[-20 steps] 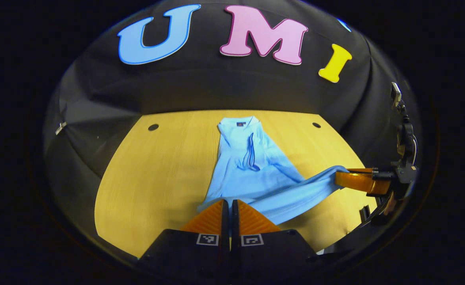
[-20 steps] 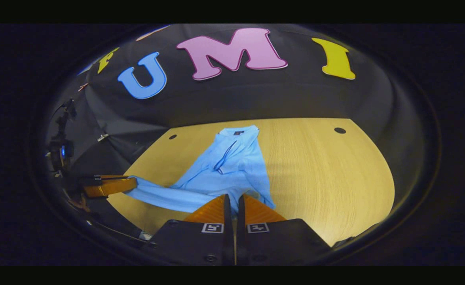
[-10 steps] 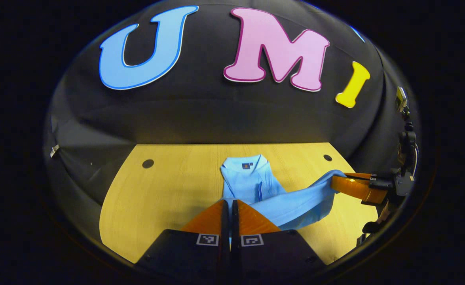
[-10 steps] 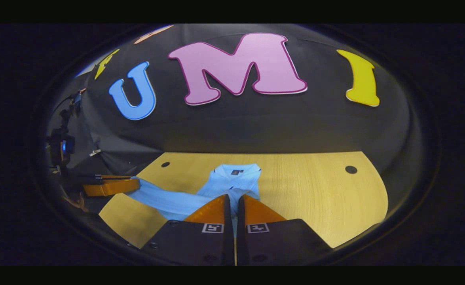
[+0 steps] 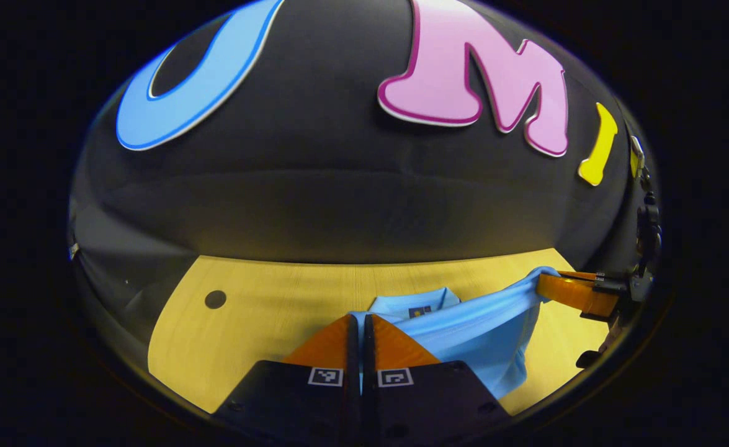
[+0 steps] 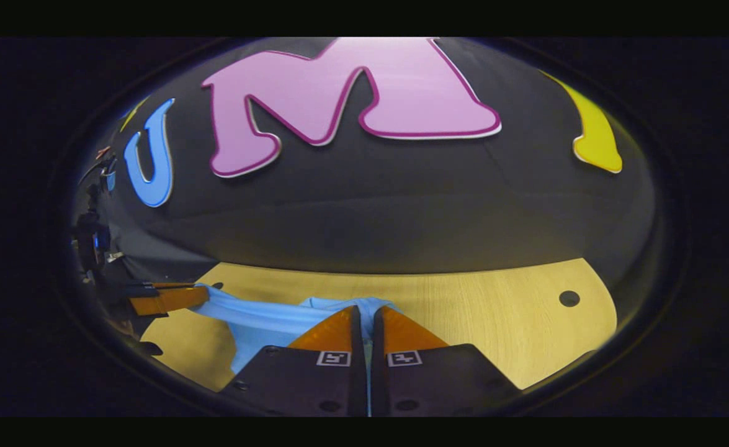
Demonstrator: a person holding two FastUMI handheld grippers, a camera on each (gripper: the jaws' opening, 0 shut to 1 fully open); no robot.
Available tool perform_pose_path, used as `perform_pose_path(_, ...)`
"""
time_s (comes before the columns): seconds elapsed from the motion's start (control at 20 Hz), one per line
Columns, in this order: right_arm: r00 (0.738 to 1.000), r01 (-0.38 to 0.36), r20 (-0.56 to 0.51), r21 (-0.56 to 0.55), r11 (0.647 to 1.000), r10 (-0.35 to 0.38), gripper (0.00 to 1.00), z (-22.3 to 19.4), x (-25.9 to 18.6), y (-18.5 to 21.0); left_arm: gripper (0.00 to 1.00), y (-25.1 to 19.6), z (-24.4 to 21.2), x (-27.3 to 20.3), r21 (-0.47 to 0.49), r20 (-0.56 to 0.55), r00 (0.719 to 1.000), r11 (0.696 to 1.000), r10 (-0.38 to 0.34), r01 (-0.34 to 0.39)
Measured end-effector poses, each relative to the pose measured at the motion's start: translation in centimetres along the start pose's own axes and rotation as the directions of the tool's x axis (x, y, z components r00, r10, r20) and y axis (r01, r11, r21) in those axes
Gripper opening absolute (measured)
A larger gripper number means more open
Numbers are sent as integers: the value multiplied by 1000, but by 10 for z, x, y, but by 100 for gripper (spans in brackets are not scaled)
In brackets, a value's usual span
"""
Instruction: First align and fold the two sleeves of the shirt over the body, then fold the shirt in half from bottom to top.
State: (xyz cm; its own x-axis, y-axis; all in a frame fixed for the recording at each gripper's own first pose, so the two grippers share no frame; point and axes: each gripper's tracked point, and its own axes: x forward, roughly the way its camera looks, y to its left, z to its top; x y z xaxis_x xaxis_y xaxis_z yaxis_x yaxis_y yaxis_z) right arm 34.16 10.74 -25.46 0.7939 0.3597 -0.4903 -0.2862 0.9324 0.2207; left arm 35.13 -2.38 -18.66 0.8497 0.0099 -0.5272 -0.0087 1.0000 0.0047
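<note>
Shirt (image 5: 469,329) hem is pinched in both grippers: left gripper (image 5: 360,320) has its jaws pressed together on a hem corner right at its tips, and right gripper (image 6: 366,313) is likewise clamped on the other corner, blue cloth showing just past its tips. In the left gripper view the hem runs taut from the left jaws across to the right gripper (image 5: 572,292), with the lower body hanging as a loose drape below that line. Just ahead of the left jaws lies the collar (image 5: 415,304), flat on the wooden table (image 5: 259,310); in the right gripper view the left gripper (image 6: 172,298) sits off to the side at about the same height. Reads as the bottom-to-top fold, late stage, with the hem nearly over the collar. To do it well: keep both corners level and the hem taut, bring it square to the collar line, lower both sides together so the drape lays down without a crease, then release. Sleeve state underneath can't be told.
</note>
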Motion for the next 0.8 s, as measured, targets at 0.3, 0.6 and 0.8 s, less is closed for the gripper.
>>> perform_pose_path(0.3, 999, 51, 1, -34, 998, -51, 6, -21, 77, -29, 6, -1, -7, 83, -38, 35, 999, 999, 9, -8)
perform_pose_path(0.6, 995, 94, -40, -50, 994, -96, 19, -51, 106, -41, 17, 14, -17, 114, -12, 63, 996, 998, 63, -63)
perform_pose_path(0.8, 994, 106, 16, -78, 991, -105, 75, -35, 84, -40, 82, 17, -7, 85, -63, 120, 991, 996, 66, -59)
